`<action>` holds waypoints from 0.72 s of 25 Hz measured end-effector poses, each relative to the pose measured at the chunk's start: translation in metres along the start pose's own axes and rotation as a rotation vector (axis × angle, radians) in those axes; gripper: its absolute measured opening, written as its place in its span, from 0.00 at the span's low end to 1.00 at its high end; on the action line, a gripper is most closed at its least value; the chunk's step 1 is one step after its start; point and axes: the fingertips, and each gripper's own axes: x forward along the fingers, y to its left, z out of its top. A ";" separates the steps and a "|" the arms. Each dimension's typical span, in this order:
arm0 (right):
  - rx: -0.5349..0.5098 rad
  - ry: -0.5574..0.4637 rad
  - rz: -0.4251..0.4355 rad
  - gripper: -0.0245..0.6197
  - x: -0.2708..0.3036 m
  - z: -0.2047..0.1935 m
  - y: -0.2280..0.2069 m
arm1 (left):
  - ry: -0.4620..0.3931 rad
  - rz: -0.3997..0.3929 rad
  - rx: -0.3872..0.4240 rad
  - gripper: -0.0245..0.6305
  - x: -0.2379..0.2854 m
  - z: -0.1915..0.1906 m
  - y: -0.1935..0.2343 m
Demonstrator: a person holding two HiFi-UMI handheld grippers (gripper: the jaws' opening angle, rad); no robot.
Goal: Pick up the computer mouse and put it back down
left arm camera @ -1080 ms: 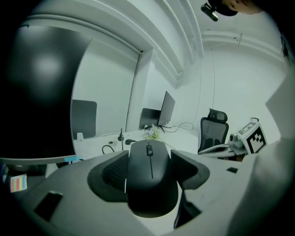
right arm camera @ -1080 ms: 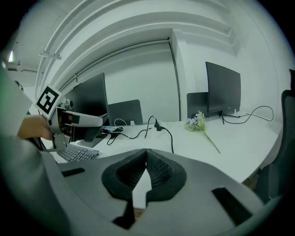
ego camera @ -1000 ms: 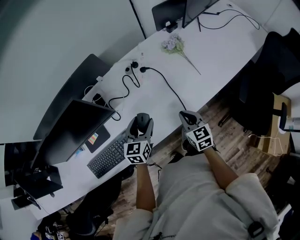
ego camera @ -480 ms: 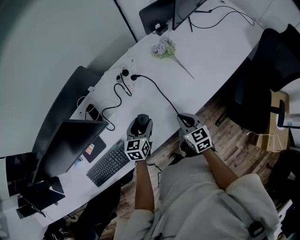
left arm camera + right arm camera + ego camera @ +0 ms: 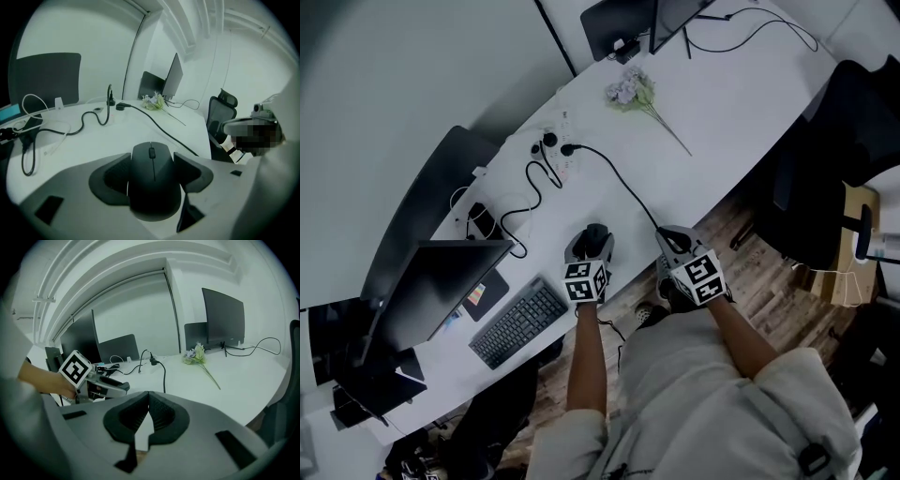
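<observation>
While the left gripper [image 5: 593, 246] clamps the mouse [image 5: 153, 183] lengthwise between its jaws, the desk [image 5: 722, 103] lies close beneath, the right gripper [image 5: 673, 236] closed and empty.

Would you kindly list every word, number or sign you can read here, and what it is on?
No words or numbers can be read.
Left cube, right cube: square marker patterns only.
Keyboard keys: too small to read.
Coloured sticker beside it: too small to read.
</observation>
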 end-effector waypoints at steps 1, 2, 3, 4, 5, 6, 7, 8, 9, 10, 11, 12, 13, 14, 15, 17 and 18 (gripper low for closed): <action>0.001 0.003 0.003 0.05 0.000 -0.001 0.000 | 0.020 0.008 0.005 0.47 0.004 -0.006 0.001; 0.001 0.008 0.006 0.05 0.000 -0.003 0.001 | 0.043 0.018 0.014 0.47 0.009 -0.012 0.001; 0.001 0.013 0.008 0.05 0.000 -0.005 0.001 | 0.066 0.030 0.027 0.47 0.012 -0.018 0.002; -0.002 0.016 0.009 0.05 0.001 -0.006 0.002 | 0.087 0.040 0.042 0.47 0.015 -0.023 0.003; -0.006 0.017 0.011 0.05 0.001 -0.008 0.003 | 0.106 0.049 0.055 0.47 0.018 -0.027 0.004; -0.010 0.019 0.013 0.05 0.001 -0.009 0.005 | 0.121 0.055 0.066 0.47 0.020 -0.030 0.004; -0.015 0.022 0.013 0.05 0.000 -0.011 0.006 | 0.133 0.061 0.075 0.47 0.021 -0.031 0.004; -0.020 0.027 0.014 0.05 -0.003 -0.013 0.006 | 0.143 0.065 0.080 0.47 0.022 -0.032 0.003; -0.024 0.031 0.013 0.05 -0.005 -0.014 0.007 | 0.151 0.068 0.083 0.47 0.024 -0.033 0.002; -0.026 0.034 0.010 0.05 -0.007 -0.015 0.007 | 0.160 0.070 0.084 0.47 0.025 -0.033 0.001; -0.024 0.033 0.008 0.05 -0.009 -0.016 0.007 | 0.170 0.072 0.087 0.47 0.026 -0.035 0.001; -0.021 0.031 0.007 0.05 -0.010 -0.017 0.008 | 0.183 0.075 0.091 0.47 0.027 -0.037 0.001; -0.016 0.027 0.007 0.05 -0.011 -0.017 0.009 | 0.196 0.079 0.098 0.47 0.027 -0.038 0.001; -0.014 0.025 0.006 0.05 -0.013 -0.018 0.010 | 0.207 0.083 0.106 0.47 0.027 -0.039 0.001; -0.014 0.026 0.004 0.05 -0.015 -0.019 0.010 | 0.212 0.087 0.114 0.47 0.027 -0.040 0.000; -0.017 0.029 -0.004 0.05 -0.019 -0.021 0.011 | 0.206 0.091 0.122 0.47 0.030 -0.042 -0.002; -0.018 0.029 -0.008 0.05 -0.021 -0.022 0.013 | 0.200 0.095 0.124 0.47 0.030 -0.042 -0.001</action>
